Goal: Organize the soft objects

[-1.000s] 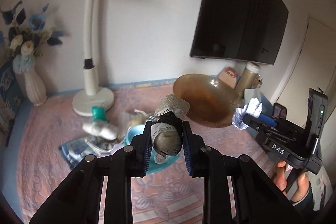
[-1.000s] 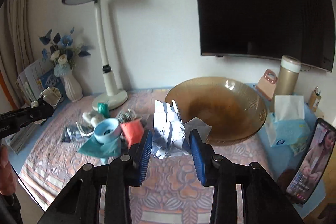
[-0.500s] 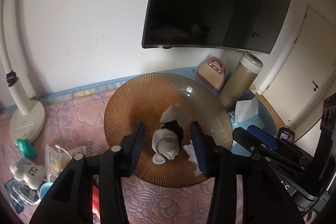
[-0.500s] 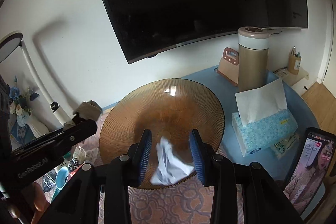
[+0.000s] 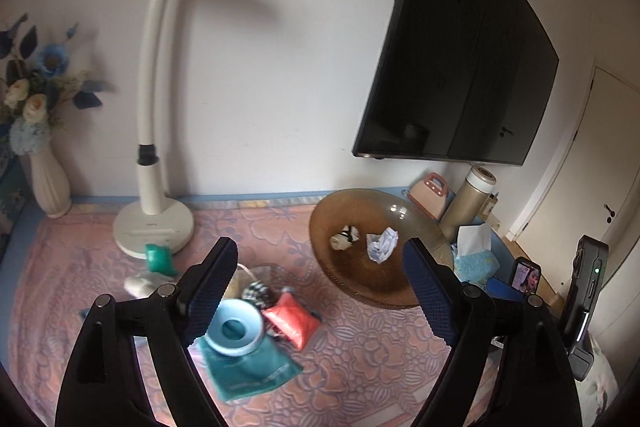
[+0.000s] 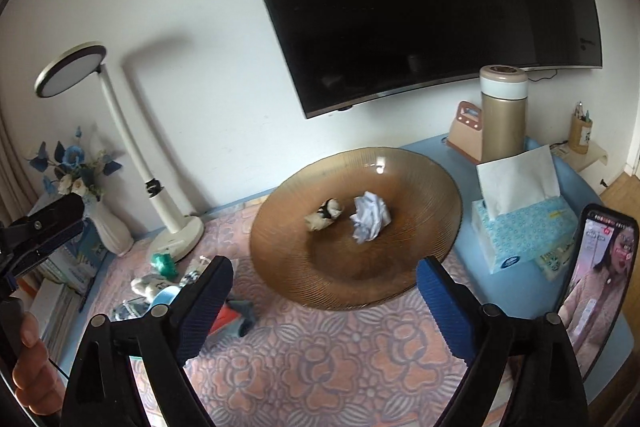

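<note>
An amber glass bowl (image 5: 380, 287) (image 6: 360, 267) stands on the pink quilted cloth. In it lie a rolled beige-and-black sock (image 5: 343, 238) (image 6: 326, 215) and a crumpled white wad (image 5: 382, 245) (image 6: 370, 217), side by side. My left gripper (image 5: 318, 259) is back from the bowl, its jaws opening wide with nothing between them. My right gripper (image 6: 325, 275) hangs before the bowl's near rim, jaws also opening and holding nothing. Left of the bowl is a pile: a red pouch (image 5: 290, 319), a blue ring-shaped item (image 5: 236, 331) on teal cloth (image 5: 248, 371), a green piece (image 5: 160, 259) and a grey plush (image 5: 138, 283).
A white desk lamp (image 5: 152, 227) and a vase of flowers (image 5: 48, 187) stand at the back left. Right of the bowl are a tissue box (image 6: 520, 227), a gold flask (image 6: 502, 119) and a phone (image 6: 600, 275). A black screen (image 6: 420, 7) hangs on the wall.
Both grippers let go of their loads, the sock and the white wad, which now lie in the bowl. Both jaws opened wide and both grippers drew back from the bowl.
</note>
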Action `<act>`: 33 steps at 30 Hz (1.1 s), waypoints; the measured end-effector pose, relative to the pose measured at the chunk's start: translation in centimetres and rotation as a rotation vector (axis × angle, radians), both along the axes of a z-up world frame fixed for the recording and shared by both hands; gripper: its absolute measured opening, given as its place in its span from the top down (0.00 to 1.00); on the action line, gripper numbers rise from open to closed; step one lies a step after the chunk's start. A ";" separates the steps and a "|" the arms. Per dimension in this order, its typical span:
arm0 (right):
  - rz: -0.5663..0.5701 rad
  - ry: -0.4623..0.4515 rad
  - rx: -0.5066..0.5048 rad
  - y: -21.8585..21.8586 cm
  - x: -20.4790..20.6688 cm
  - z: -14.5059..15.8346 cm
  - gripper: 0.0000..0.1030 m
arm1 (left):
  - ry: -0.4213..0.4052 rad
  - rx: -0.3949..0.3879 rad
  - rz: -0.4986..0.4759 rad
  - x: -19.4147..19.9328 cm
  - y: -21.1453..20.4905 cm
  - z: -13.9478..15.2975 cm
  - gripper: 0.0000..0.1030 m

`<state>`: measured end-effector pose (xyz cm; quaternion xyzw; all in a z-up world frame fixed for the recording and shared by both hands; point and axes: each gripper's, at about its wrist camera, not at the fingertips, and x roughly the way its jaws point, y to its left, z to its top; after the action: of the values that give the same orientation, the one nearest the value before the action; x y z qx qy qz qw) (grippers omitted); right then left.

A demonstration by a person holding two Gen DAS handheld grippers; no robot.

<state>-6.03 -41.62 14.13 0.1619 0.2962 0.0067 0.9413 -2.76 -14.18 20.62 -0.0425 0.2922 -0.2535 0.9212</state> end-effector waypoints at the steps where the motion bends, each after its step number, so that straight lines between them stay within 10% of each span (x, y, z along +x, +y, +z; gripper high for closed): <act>1: 0.012 -0.003 0.007 0.9 -0.4 -0.4 0.06 | -0.020 -0.002 0.028 -1.0 1.7 0.4 0.17; 8: 0.114 0.045 0.032 7.2 -0.6 -5.5 0.05 | -0.050 -0.013 0.260 -5.0 12.9 -1.1 0.09; 21: 0.203 0.106 -0.096 11.9 2.0 -11.9 0.05 | 0.127 0.072 0.439 -1.0 20.2 -18.5 0.09; 33: 0.224 0.180 -0.118 12.5 3.1 -12.9 0.05 | 0.199 0.055 0.384 -0.2 20.0 -19.0 0.09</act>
<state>-2.95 -29.10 1.19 0.0722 0.3956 0.0797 0.9121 -2.94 5.84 1.60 -0.0970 0.3752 -0.0597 0.9199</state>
